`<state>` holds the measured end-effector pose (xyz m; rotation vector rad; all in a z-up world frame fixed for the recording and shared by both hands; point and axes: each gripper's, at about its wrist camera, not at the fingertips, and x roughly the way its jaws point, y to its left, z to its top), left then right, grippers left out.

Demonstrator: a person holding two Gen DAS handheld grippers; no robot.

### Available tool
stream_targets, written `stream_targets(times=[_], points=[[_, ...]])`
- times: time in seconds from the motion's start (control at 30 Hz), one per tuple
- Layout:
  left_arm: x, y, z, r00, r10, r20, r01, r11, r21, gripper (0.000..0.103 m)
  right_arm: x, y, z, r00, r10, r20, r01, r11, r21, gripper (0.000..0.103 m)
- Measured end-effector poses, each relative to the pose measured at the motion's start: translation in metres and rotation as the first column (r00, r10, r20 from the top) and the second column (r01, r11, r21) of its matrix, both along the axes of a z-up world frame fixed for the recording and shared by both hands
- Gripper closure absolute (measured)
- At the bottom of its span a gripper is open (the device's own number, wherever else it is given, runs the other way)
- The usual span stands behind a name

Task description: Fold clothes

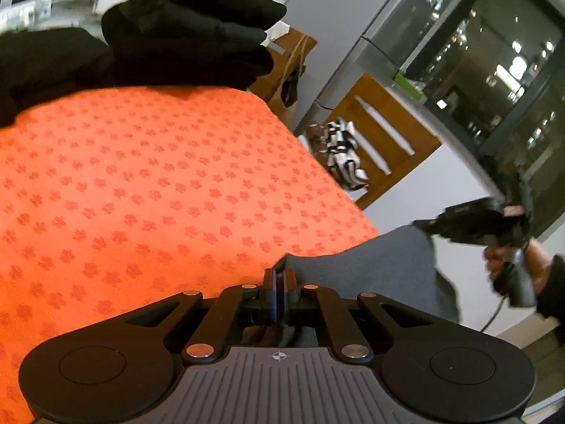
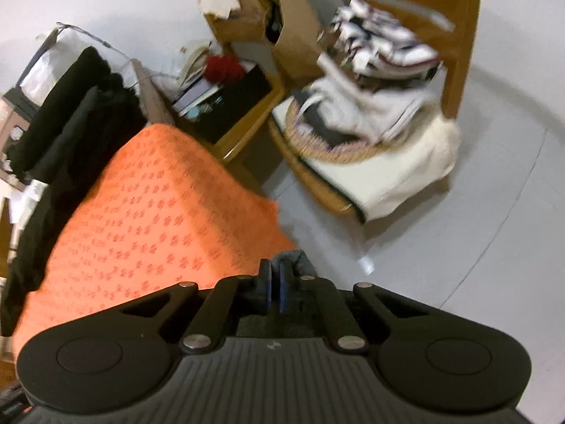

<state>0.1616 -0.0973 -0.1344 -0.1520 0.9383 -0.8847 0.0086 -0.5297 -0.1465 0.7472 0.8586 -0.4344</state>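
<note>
A grey garment (image 1: 370, 265) hangs off the near right edge of the table, stretched between my two grippers. My left gripper (image 1: 279, 275) is shut on its left corner, just above the orange patterned table cover (image 1: 141, 194). In the left wrist view a hand holds my right gripper (image 1: 422, 226) at the garment's other corner, beyond the table's edge. In the right wrist view the right gripper (image 2: 275, 270) has its pads together, with grey fabric (image 2: 295, 258) bunched at the fingertips. A stack of folded black clothes (image 1: 183, 35) lies at the far end of the cover.
Black clothes (image 2: 70, 113) line the left side of the orange cover (image 2: 141, 219). Past the table stand a wooden chair (image 2: 455, 70) piled with white and striped clothes (image 2: 370, 88), a brown paper bag (image 2: 293, 35) and a low wooden stand with books (image 2: 226, 106). The floor is pale.
</note>
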Motion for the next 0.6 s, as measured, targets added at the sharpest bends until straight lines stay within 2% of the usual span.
stream_targets(times=[0.1,0.17,0.27,0.4,0.47,0.6], points=[[0.003,-0.001,-0.005,1.0,0.008,0.003,-0.008,1.0,0.017,0.098,-0.005,-0.008,-0.011,1.0,-0.024,-0.019,0.025,0.999,0.029,0.099],[0.006,-0.002,-0.008,1.0,0.018,0.003,-0.018,1.0,0.023,0.097,-0.002,-0.005,-0.013,1.0,-0.014,-0.025,0.014,1.0,0.009,0.098],[0.015,0.001,-0.007,1.0,0.022,-0.021,-0.022,1.0,-0.009,0.095,-0.001,-0.002,-0.011,1.0,-0.013,-0.023,0.013,1.0,-0.003,0.095],[0.024,0.014,0.008,0.999,0.04,-0.003,-0.04,0.998,-0.051,0.095,-0.006,0.008,0.014,0.999,0.031,-0.044,-0.037,0.989,-0.145,0.069],[0.027,0.022,0.019,0.998,0.055,0.012,-0.054,0.996,-0.067,0.095,-0.013,0.013,0.028,0.997,0.065,-0.042,-0.071,0.982,-0.175,0.067],[0.019,0.038,0.036,0.998,0.065,0.026,-0.064,0.996,-0.055,0.095,-0.037,0.023,0.047,0.994,0.103,-0.047,-0.109,0.98,-0.167,0.065]])
